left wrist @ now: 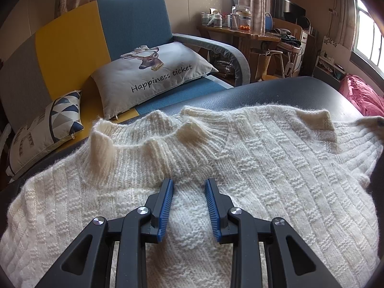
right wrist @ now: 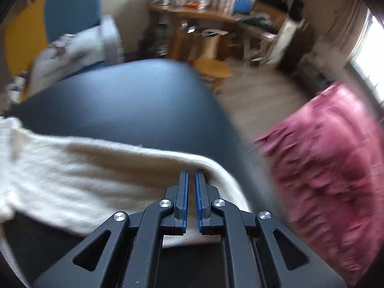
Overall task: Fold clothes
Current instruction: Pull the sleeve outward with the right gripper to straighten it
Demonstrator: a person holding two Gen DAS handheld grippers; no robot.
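A cream knitted sweater (left wrist: 252,158) lies spread on a dark table (left wrist: 276,91), its ribbed collar (left wrist: 148,139) toward the far left. My left gripper (left wrist: 188,184) rests on the chest just below the collar. Its blue pads stand apart with a raised bulge of knit pinched between them. In the blurred right wrist view, the sweater's sleeve (right wrist: 96,163) stretches from the left to my right gripper (right wrist: 191,175). That gripper's pads are almost together, with cream knit showing between them. The sleeve bends and hangs down at the fingertips.
A sofa with a deer cushion (left wrist: 153,72) and a patterned cushion (left wrist: 48,124) stands behind the table. A pink quilt (right wrist: 331,163) lies to the right of the table's edge. A wooden stool (right wrist: 213,72) and a cluttered desk (left wrist: 240,33) stand beyond.
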